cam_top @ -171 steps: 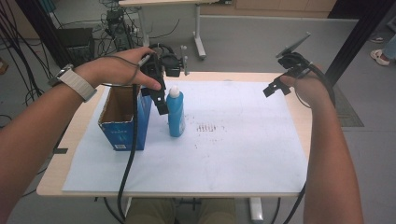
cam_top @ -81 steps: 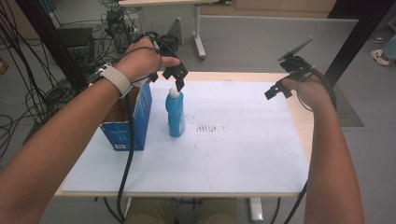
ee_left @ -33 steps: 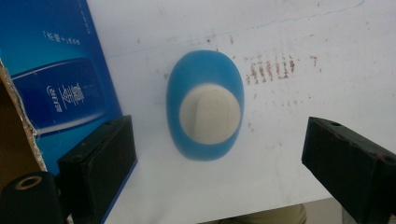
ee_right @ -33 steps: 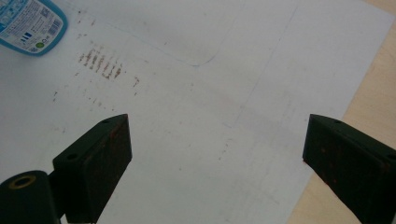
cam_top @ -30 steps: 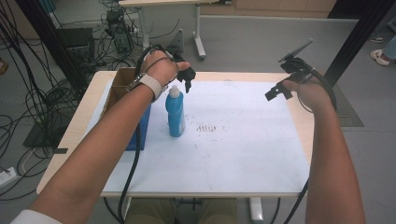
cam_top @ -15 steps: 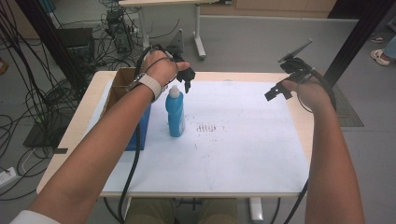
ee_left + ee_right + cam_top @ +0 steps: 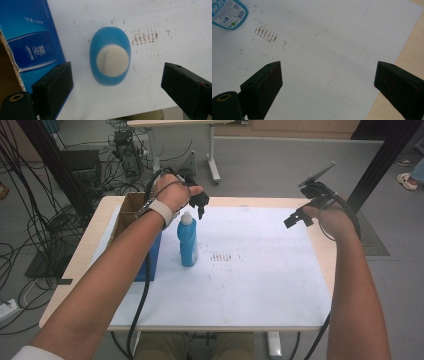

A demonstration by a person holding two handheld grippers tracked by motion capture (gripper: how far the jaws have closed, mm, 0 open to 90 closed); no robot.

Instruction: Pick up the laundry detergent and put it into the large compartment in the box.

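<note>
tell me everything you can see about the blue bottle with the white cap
The blue plastic bottle with the white cap stands upright on the white paper sheet covering the table, just right of the blue cardboard box; whether they touch is unclear. Seen from above in the left gripper view, its body is oval with a round, off-white cap on top. A printed label shows low on one side. The left gripper hovers above it, jaws open, not touching.

Left gripper (image 7: 201, 206) and right gripper (image 7: 299, 216) — both raised, fingers wide apart
</note>
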